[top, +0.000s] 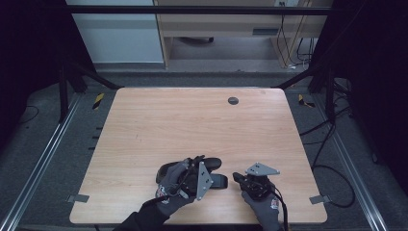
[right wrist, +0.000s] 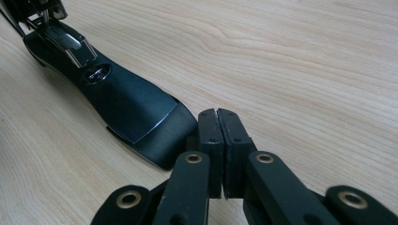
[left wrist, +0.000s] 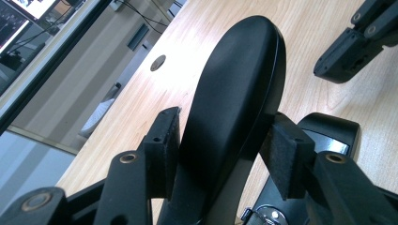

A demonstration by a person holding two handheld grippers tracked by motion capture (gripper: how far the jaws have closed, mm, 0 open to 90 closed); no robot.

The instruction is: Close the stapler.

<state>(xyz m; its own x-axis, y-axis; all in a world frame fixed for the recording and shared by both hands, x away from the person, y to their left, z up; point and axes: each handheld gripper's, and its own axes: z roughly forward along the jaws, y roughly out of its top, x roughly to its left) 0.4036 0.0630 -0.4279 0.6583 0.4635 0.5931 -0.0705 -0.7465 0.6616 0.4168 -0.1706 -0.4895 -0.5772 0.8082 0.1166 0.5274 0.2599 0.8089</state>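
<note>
The left tool (left wrist: pixel 220 154) grips the raised black upper arm (left wrist: pixel 234 93) of a large stapler-like device, one pad on each flank of the arm, which stands tilted up and away from the tool. The device's black base (right wrist: pixel 122 103) lies flat on the wooden surface (top: pixel 192 120), directly below and beyond the left tool's jaws.

The right tool (right wrist: pixel 220 150) is closed with nothing between its pads. Its tips sit just beside the near end of the base; contact cannot be confirmed.

Judged step: open or reposition the device, with the left tool controlling the arm and the right tool steadying the base.

Procedure notes:
- Keep the left pads square on the arm flanks. The arm is smooth and curved, so an off-centre grip is likely to slip.
- Pivot the arm about its hinge; do not pull sideways.
- Press the closed right tool down on the base end nearest its tips to stop the base from lifting or sliding.
- Move slowly near the exposed metal channel (right wrist: pixel 61 40).
</note>
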